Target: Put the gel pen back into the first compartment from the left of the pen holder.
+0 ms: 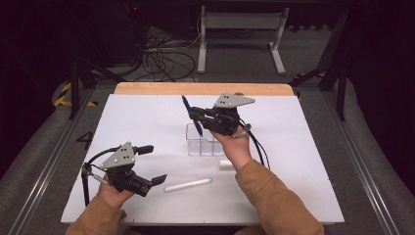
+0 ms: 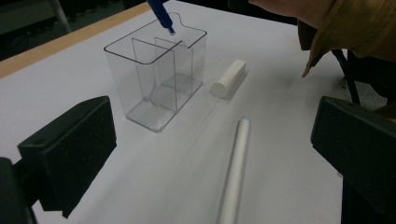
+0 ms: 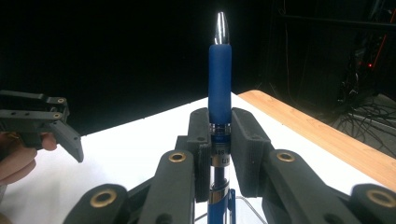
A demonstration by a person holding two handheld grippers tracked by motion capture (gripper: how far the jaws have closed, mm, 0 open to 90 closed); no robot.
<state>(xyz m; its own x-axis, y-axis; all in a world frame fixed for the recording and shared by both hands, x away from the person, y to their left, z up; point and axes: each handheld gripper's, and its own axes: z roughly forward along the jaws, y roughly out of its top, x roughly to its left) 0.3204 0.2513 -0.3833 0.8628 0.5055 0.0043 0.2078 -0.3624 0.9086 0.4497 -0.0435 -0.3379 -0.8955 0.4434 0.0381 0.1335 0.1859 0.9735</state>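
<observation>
Over clear box | right claw clamps blue pen | left claw apart, beside white tube

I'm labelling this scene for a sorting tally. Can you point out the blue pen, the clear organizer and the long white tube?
blue pen (image 3: 219,79): right gripper view, on its blue grip.
clear organizer (image 2: 140,88): left gripper view, on its near wall.
long white tube (image 1: 188,184): high view, on its middle.
</observation>
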